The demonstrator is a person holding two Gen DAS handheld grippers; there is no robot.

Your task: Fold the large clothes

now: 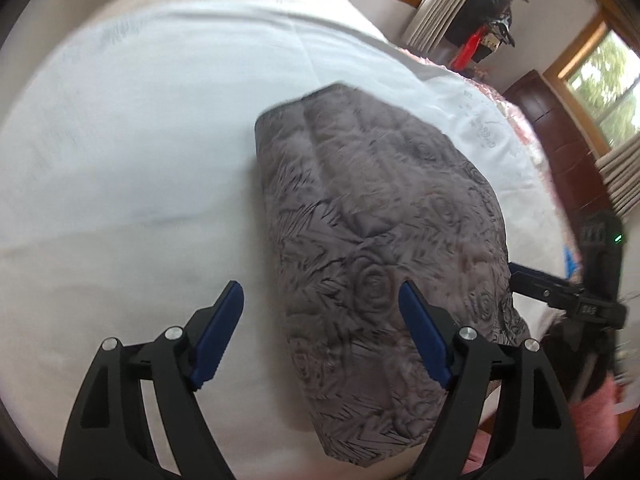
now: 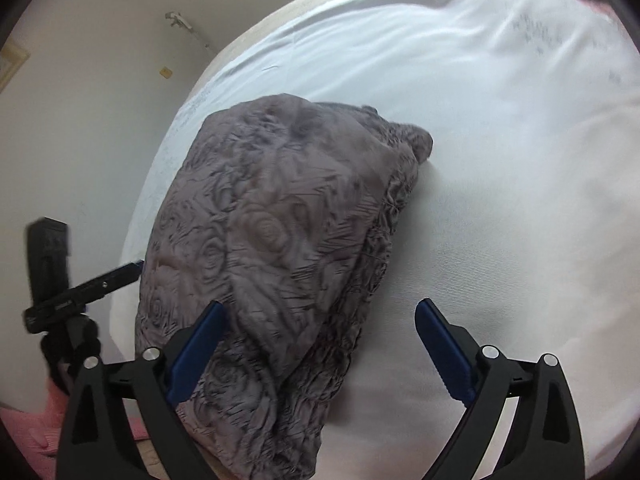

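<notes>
While folded grey garment (image 1: 376,248) lies near bed (image 1: 140,140) edge, both hand-held grippers released; sheet beyond seemingly bare.

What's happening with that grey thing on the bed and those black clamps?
A person is folding clothes using handheld tongs. The grey rose-embossed garment lies bundled in a folded heap on the white bedsheet. Both the left tongs and the right tongs stand open just above it, gripping nothing.
</notes>
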